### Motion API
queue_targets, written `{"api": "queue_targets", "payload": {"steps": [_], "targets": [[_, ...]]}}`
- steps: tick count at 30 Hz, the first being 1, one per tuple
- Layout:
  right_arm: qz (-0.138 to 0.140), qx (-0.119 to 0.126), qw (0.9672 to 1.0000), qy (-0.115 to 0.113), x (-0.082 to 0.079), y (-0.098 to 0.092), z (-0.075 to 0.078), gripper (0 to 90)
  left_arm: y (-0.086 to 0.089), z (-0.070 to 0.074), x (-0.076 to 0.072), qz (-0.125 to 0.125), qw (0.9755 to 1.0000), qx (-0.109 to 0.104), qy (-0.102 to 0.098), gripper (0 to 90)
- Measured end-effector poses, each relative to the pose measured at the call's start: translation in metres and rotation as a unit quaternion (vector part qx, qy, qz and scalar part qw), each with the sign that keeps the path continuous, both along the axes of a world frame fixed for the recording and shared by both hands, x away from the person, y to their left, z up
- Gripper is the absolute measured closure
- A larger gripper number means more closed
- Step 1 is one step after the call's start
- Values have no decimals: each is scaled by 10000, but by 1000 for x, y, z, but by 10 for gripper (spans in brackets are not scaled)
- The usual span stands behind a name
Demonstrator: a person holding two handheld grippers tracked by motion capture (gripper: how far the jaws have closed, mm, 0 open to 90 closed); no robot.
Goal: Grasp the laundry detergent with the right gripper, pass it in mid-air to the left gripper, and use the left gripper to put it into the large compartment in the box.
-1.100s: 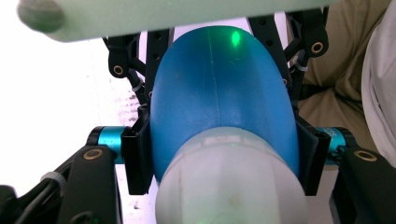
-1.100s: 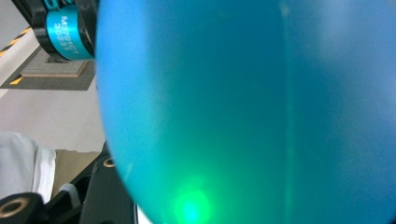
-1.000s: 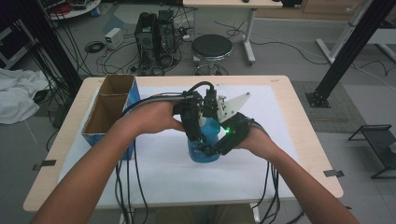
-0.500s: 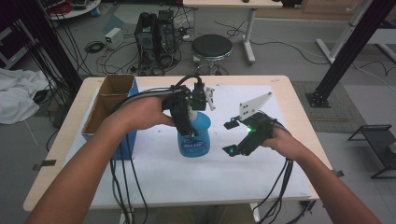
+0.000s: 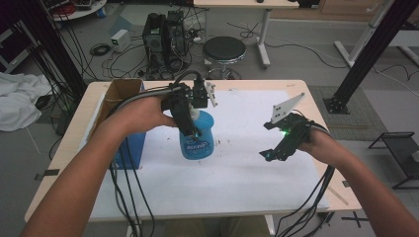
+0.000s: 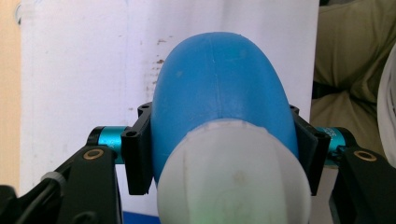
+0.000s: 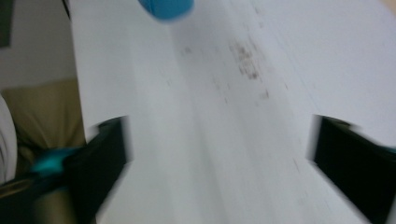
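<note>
From where I stand, the left gripper is clamped on the upper body of a blue spray bottle, just under its white spray head; in the left gripper view the two black pads press against the blue shoulder from either side, which looks like a grip chosen to hold the bottle upright and leave the trigger free. The bottle sits near the middle of the white sheet that covers the table, and I cannot tell whether its base touches the sheet or hangs just above it. The right gripper is at about three o'clock from the bottle, well apart from it; its jaws have just been opening and stand wide with nothing between them, the right gripper view showing bare, speckled sheet between its pads. I take that as a release, leaving the bottle to the left hand alone. An open cardboard box with a blue side stands at nine o'clock from the bottle, possibly where it is headed. By count: one bottle, one box, two grippers, one sheet.
</note>
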State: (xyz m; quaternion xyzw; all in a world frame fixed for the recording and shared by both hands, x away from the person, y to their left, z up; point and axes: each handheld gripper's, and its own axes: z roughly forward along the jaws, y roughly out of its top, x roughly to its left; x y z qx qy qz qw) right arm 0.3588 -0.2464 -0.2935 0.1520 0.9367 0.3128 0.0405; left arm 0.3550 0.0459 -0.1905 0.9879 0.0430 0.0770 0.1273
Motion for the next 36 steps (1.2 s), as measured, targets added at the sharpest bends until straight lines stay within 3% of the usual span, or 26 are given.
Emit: {"api": "queue_targets", "payload": {"steps": [2, 5, 13, 15, 18, 19, 21, 23, 24, 26, 27, 29, 31, 32, 33, 35, 36], "targets": [[-65, -162, 9998, 128, 1, -7, 0, 15, 3, 3, 1, 85, 10000, -13, -27, 373], [-173, -202, 9995, 146, 3, -17, 2, 15, 9, 8, 4, 187, 9998, -12, -57, 373], [-136, -507, 9986, 70, 5, -33, 5, 15, 27, 26, 12, 699, 9975, -28, -94, 373], [-155, -564, 9982, 108, 6, -37, 7, 16, 34, 32, 14, 883, 9960, -139, -89, 373], [-233, -626, 9977, 99, 9, -43, 10, 15, 45, 43, 18, 1026, 9947, -74, -72, 373], [-257, -625, 9977, 95, 9, -44, 12, 15, 49, 47, 18, 1191, 9927, -170, -94, 373], [-339, -585, 9977, 32, 10, -47, 13, 15, 56, 54, 20, 1253, 9920, -102, -103, 373], [-314, -545, 9980, -64, 11, -49, 14, 15, 63, 59, 21, 1438, 9894, -176, -120, 374], [-342, -529, 9980, -65, 11, -49, 14, 16, 67, 63, 23, 1429, 9896, -102, -118, 374], [-363, -563, 9977, -30, 11, -50, 15, 15, 75, 68, 23, 1603, 9868, -186, -140, 374], [-363, -521, 9980, -33, 11, -50, 14, 16, 81, 74, 24, 1593, 9871, -106, -148, 374], [-333, -542, 9980, -68, 12, -51, 14, 15, 88, 78, 23, 1751, 9841, -272, -146, 374], [-388, -503, 9980, -33, 12, -53, 15, 15, 98, 84, 23, 1855, 9820, -325, -159, 374], [-373, -487, 9981, -15, 13, -53, 15, 15, 104, 88, 23, 1827, 9827, -236, -194, 374], [-364, -458, 9983, -10, 13, -54, 15, 15, 106, 89, 22, 1934, 9804, -326, -208, 374], [-364, -445, 9983, 1, 14, -55, 16, 15, 116, 93, 21, 2019, 9785, -353, -235, 374], [-337, -463, 9984, 0, 14, -55, 16, 15, 120, 96, 21, 1972, 9798, -259, -221, 374]]}}
